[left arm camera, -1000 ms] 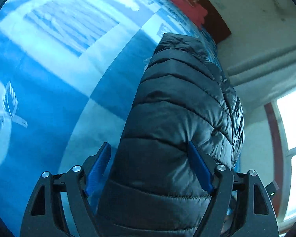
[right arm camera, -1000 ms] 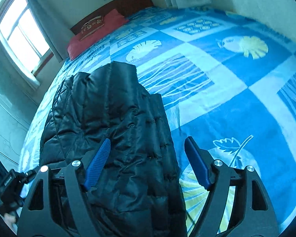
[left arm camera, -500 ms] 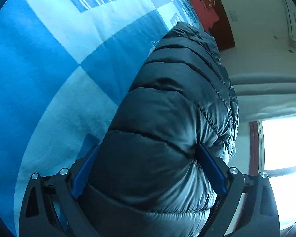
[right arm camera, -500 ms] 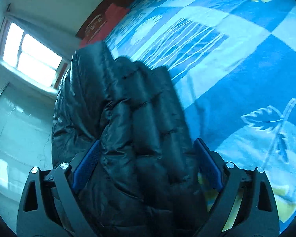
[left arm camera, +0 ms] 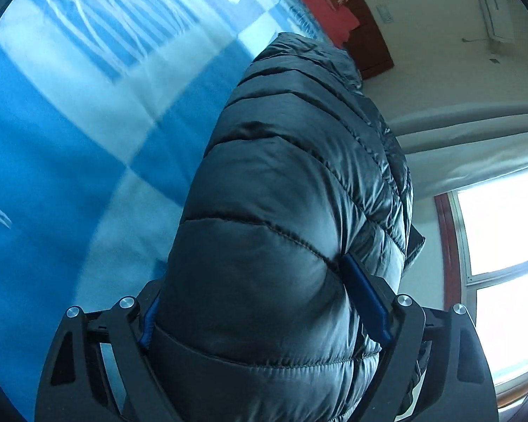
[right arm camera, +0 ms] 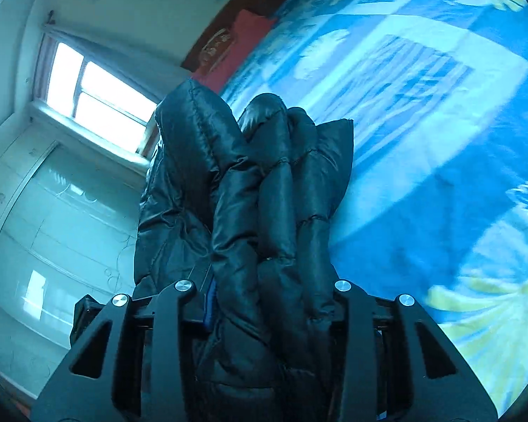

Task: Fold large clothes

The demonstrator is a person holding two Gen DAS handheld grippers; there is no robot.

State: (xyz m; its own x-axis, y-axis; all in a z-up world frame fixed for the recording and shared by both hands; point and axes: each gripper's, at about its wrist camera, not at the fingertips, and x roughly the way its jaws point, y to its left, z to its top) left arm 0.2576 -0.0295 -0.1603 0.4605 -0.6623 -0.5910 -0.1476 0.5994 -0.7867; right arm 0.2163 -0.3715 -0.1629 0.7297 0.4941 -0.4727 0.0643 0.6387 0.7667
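Observation:
A black quilted puffer jacket lies partly lifted over the blue patterned bedspread. My left gripper is shut on a thick quilted fold of the jacket, which bulges between the blue pads. In the right wrist view the jacket stands bunched upright between the fingers. My right gripper is shut on that bunched fold, and its pads are mostly hidden by the fabric. The bedspread lies to the right.
A red pillow and a brown headboard are at the far end of the bed. A bright window and pale wall panels are on the left of the right wrist view. An air conditioner hangs on the wall.
Both grippers have closed on the jacket and lifted it. The jacket has risen off the bed and bunched up, and both views tilted towards the window.

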